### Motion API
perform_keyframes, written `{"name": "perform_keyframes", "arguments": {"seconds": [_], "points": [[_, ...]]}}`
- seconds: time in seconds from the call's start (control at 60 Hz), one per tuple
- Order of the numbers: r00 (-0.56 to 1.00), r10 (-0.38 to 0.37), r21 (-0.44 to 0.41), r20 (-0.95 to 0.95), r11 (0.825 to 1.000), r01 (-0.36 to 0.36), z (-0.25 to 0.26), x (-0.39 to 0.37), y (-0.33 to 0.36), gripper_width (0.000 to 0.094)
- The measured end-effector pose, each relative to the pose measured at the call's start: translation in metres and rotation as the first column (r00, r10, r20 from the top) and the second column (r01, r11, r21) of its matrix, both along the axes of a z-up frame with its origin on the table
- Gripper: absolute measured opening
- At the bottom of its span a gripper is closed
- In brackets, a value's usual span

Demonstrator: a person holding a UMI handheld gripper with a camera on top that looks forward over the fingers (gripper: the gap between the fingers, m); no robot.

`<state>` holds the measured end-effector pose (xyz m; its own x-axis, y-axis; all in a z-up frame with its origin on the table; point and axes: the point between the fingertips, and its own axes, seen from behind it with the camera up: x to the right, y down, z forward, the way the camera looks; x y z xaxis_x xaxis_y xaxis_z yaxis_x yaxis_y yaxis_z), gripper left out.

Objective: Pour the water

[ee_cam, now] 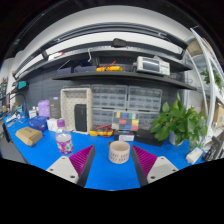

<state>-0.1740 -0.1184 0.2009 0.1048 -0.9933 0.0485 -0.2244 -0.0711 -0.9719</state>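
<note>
A small beige ribbed cup (119, 151) stands upright on the blue table (110, 176), just ahead of my fingers and between their lines, touched by neither. My gripper (112, 161) is open and empty, its magenta pads (81, 158) spread wide to either side. A patterned pink-and-white cup (65, 142) stands on the table to the left of the left finger. Nothing I can tell as a water vessel is held.
A green plant (181, 122) stands at the right. A white rack (76, 110), drawer units (125, 108) and small coloured items (101, 131) line the back of the table. A tan object (29, 136) and blue box (37, 123) lie at the left. Shelves (120, 72) hang above.
</note>
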Motion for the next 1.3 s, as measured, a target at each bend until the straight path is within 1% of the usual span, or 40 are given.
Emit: {"name": "perform_keyframes", "arguments": {"seconds": [0.167, 0.183, 0.233, 0.4, 0.483, 0.567, 0.65, 0.717, 0.817, 0.9, 0.95, 0.983, 1.017, 1.083, 1.167, 1.233, 1.3], "points": [[0.995, 0.074, 0.010, -0.064, 0.997, -0.073, -0.040, -0.009, 0.063, 0.0736], [0.994, 0.083, 0.014, -0.072, 0.997, -0.082, -0.039, -0.012, 0.060, 0.0736], [0.992, 0.096, 0.029, -0.079, 0.995, -0.094, -0.052, -0.014, 0.091, 0.0739], [0.988, 0.114, 0.054, -0.108, 0.993, -0.109, -0.079, -0.006, 0.144, 0.0745], [0.987, 0.110, 0.053, -0.116, 0.993, -0.105, -0.085, 0.007, 0.163, 0.0745], [0.989, 0.088, 0.043, -0.116, 0.996, -0.083, -0.088, 0.026, 0.173, 0.0745], [0.992, 0.075, 0.057, -0.101, 0.996, -0.070, -0.086, 0.047, 0.183, 0.0744], [0.994, 0.064, 0.060, -0.092, 0.996, -0.059, -0.087, 0.063, 0.188, 0.0747], [0.997, 0.043, 0.039, -0.071, 0.998, -0.040, -0.091, 0.084, 0.193, 0.0746], [0.998, 0.036, 0.050, -0.043, 0.998, -0.034, -0.094, 0.096, 0.199, 0.0741], [0.999, 0.031, 0.051, -0.026, 0.998, -0.029, -0.095, 0.100, 0.200, 0.0697], [1.000, 0.019, 0.033, -0.006, 0.999, -0.019, -0.095, 0.103, 0.198, 0.0630], [1.000, 0.017, 0.019, 0.011, 1.000, -0.017, -0.093, 0.104, 0.198, 0.0527], [1.000, 0.016, 0.023, 0.019, 1.000, -0.016, -0.094, 0.103, 0.197, 0.0501], [0.999, 0.004, 0.056, 0.035, 0.998, -0.006, -0.092, 0.102, 0.192, 0.0455], [0.999, 0.016, 0.070, 0.049, 0.997, -0.020, -0.092, 0.103, 0.195, 0.0389], [0.998, 0.022, 0.072, 0.053, 0.997, -0.026, -0.092, 0.106, 0.193, 0.0388]]}}
